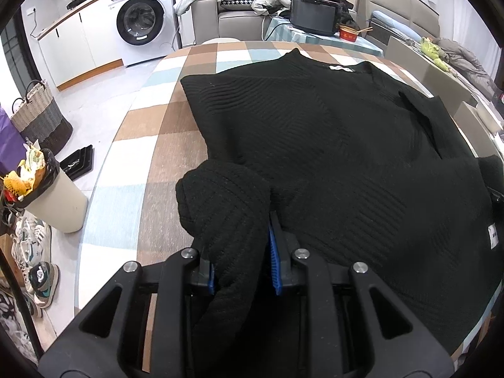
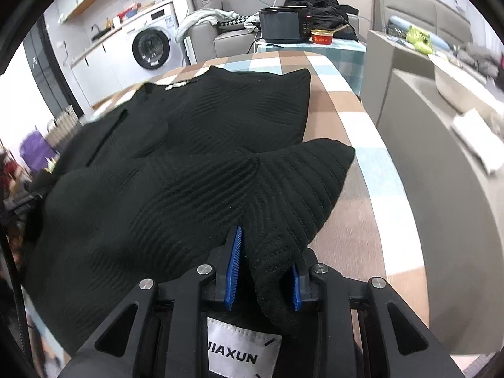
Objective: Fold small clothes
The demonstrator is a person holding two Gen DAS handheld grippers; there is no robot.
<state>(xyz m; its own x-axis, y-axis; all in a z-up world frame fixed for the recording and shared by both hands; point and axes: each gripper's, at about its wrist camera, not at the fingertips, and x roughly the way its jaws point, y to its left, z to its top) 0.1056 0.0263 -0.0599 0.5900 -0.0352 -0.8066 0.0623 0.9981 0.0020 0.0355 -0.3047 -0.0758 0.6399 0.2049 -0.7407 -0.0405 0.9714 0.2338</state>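
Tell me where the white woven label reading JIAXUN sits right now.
In the right wrist view, the white JIAXUN label sits at bottom centre, behind the right gripper, which pinches the black ribbed knit sweater.

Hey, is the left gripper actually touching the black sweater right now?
Touching. The left wrist view shows a bunched fold of the black sweater pinched between the left gripper jaws, blue pads pressing it.

One black sweater (image 1: 330, 145) lies on one checked table (image 1: 151, 170). Two grippers, the left (image 1: 242, 261) and the right (image 2: 263, 271). At left: one washer (image 1: 141, 22), one woven basket (image 1: 41, 116), one bin (image 1: 56, 201). Upper right: one microwave (image 1: 315, 14), one red bowl (image 1: 349, 34).
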